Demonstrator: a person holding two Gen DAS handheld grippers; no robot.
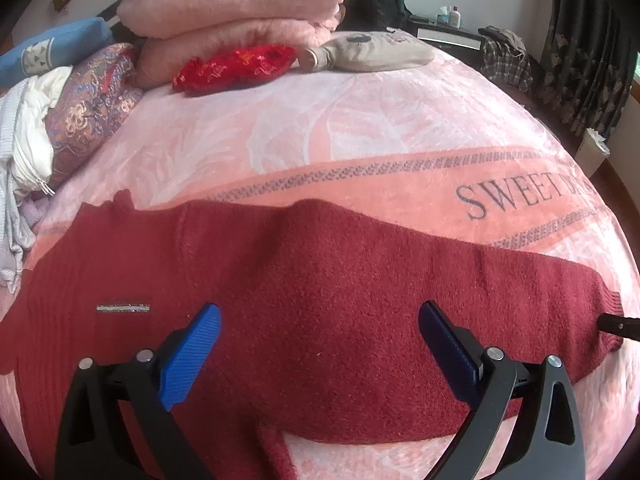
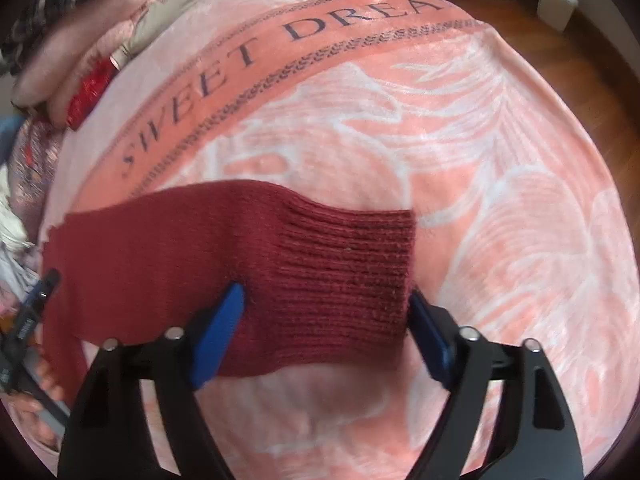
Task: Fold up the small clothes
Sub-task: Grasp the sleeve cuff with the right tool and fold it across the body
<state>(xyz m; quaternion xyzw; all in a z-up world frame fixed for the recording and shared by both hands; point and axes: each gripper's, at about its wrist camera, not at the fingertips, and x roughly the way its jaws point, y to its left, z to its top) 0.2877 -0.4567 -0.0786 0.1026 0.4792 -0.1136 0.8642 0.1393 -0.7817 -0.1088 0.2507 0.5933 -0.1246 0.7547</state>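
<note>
Presently the dark red knitted sweater (image 1: 320, 280) lies flat on the pink patterned blanket (image 1: 360, 128). Left gripper (image 1: 320, 320) stands apart above its body; right gripper (image 2: 326, 304) straddles the ribbed cuff (image 2: 348, 272), unclamped. Risk: pads pinching blanket pile too.

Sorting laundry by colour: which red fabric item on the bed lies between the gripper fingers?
The dark red knit sweater, spread flat nearest the camera; the bright red embroidered pouch lies far off by the pink folded blankets.
</note>
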